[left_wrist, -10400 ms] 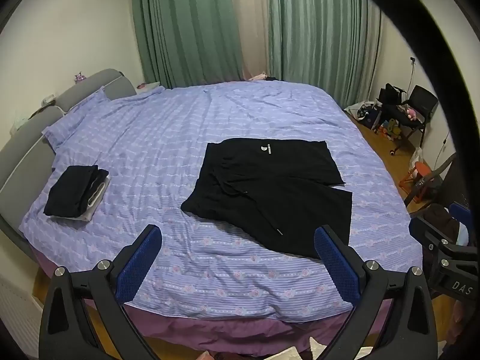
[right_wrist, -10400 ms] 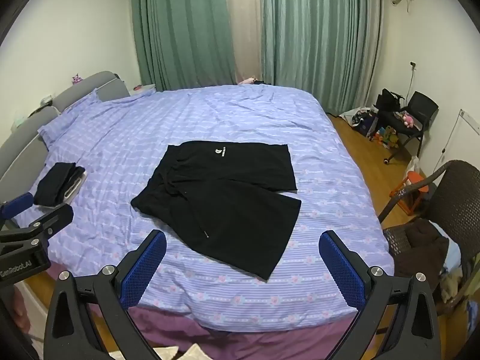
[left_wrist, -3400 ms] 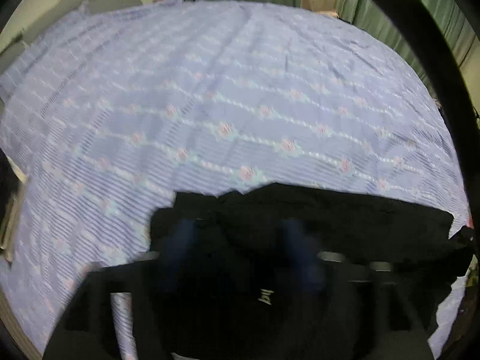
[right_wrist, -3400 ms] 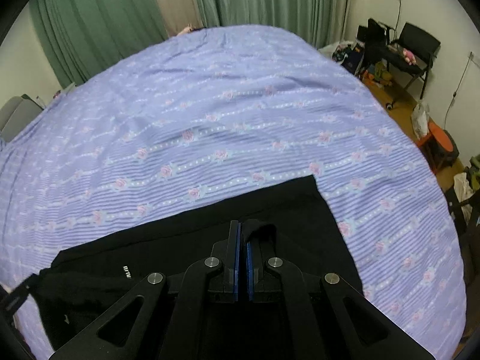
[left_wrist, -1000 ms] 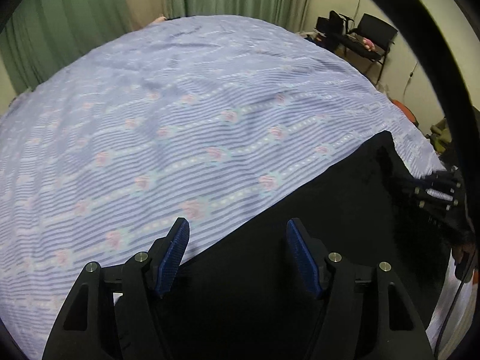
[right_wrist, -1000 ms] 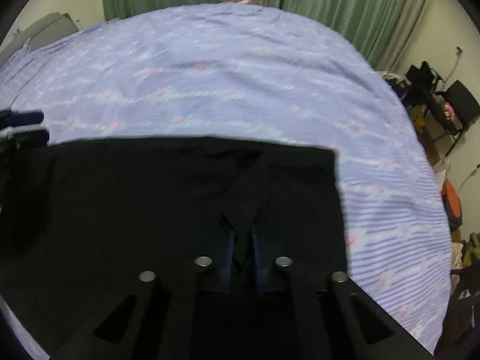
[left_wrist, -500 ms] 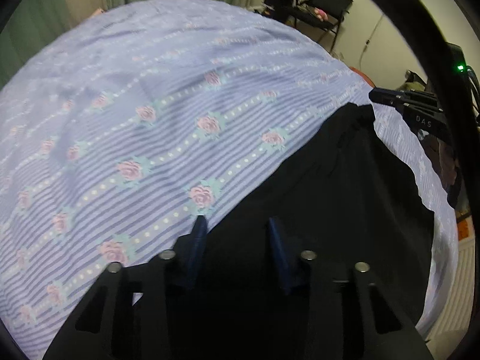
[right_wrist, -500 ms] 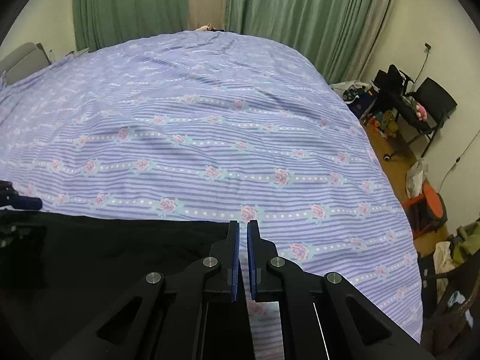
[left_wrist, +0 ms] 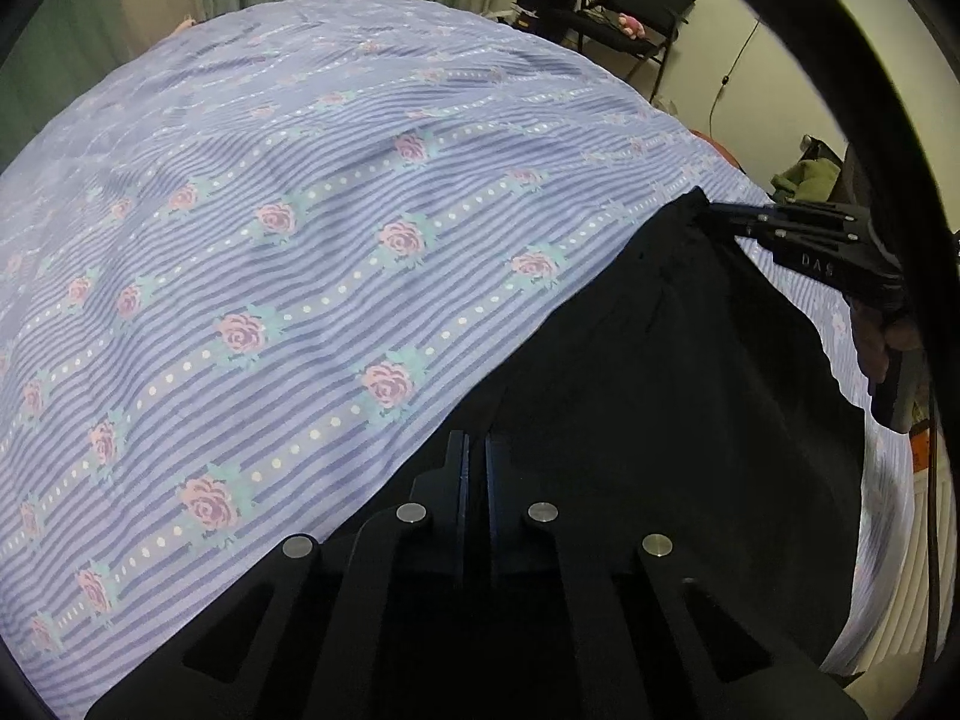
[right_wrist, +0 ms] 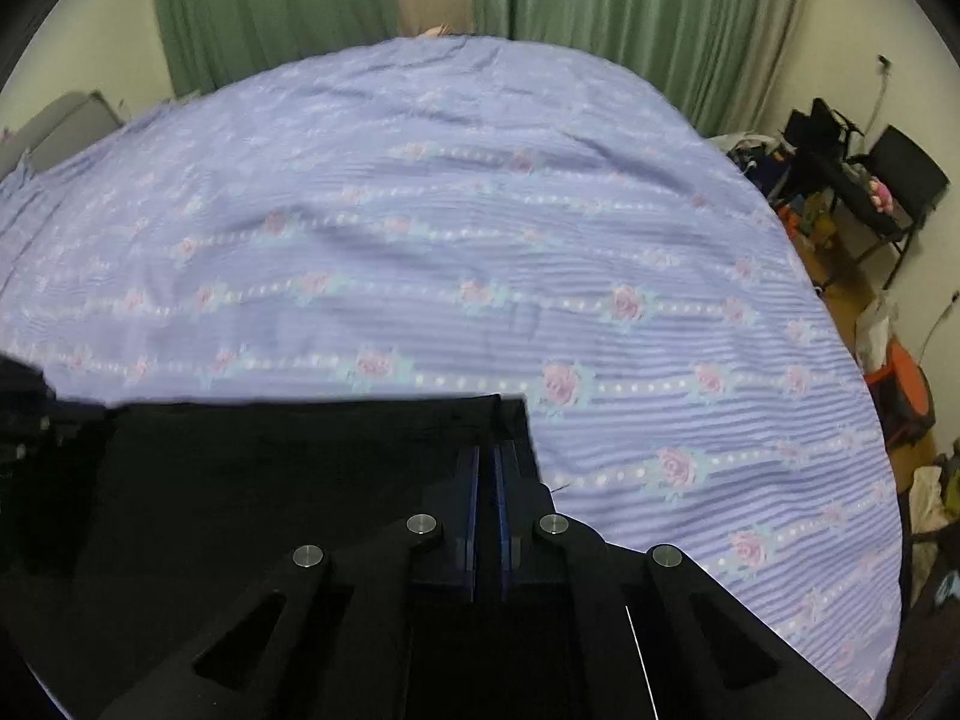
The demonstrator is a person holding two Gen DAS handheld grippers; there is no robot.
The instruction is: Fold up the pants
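Left hand-held gripper (left_wrist: 474, 450) has clamped shut on the pants (left_wrist: 660, 390).

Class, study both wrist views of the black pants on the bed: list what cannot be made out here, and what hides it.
- Left wrist view: the near part of the black pants is covered by the left gripper.
- Right wrist view: the right gripper hides the pinched corner of the cloth; the bedspread is motion-blurred.
- Both views: folds vanish in the black fabric.
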